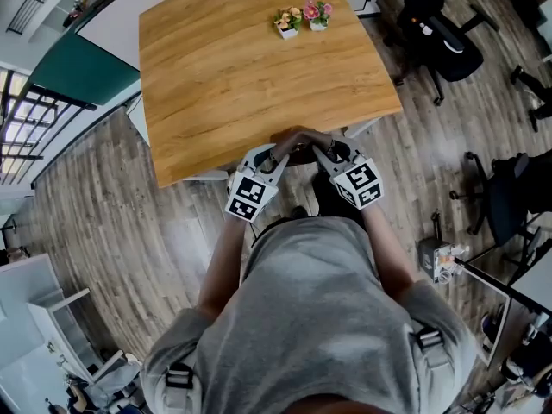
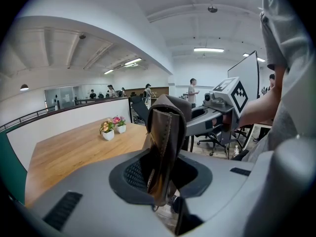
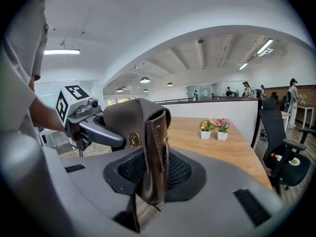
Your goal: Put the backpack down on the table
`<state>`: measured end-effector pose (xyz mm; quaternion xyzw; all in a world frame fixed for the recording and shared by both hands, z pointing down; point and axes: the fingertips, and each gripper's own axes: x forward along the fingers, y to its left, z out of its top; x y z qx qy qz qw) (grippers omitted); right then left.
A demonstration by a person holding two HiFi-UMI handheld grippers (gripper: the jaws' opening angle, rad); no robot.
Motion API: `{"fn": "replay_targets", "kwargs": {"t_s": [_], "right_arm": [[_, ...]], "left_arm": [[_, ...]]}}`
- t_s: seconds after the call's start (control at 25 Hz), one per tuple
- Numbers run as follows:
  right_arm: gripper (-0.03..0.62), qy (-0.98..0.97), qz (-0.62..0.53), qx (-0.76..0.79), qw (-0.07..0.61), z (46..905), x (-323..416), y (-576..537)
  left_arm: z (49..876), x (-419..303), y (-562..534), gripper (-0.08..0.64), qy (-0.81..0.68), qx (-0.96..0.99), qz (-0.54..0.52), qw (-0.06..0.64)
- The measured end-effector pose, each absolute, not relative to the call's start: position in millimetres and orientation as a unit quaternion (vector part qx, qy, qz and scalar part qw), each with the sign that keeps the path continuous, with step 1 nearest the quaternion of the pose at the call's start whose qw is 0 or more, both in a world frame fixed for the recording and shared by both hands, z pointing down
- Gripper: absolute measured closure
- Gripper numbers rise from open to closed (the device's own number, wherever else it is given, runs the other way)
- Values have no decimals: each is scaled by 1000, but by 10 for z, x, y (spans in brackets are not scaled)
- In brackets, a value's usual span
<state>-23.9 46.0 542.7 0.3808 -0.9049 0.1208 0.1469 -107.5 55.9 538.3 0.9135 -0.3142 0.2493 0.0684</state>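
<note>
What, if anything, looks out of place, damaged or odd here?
Nothing stands out. The left gripper and the right gripper each clamp the brown strap at the near edge of the table. The flower pots stand upright, and nothing is spilled.

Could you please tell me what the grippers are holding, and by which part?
The backpack's brown leather strap: the left gripper and right gripper each clamp one end of it.

Dark brown backpack; wood-grain table; pink flowers.
</note>
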Motion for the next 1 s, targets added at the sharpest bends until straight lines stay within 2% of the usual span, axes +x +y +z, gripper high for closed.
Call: {"fn": "replay_targets", "kwargs": {"t_s": [1.0], "right_arm": [[499,-927,102,327,155,5339,-162,-660]], "left_arm": [[5290,-975,-478,462,-370,892,245,80]]}}
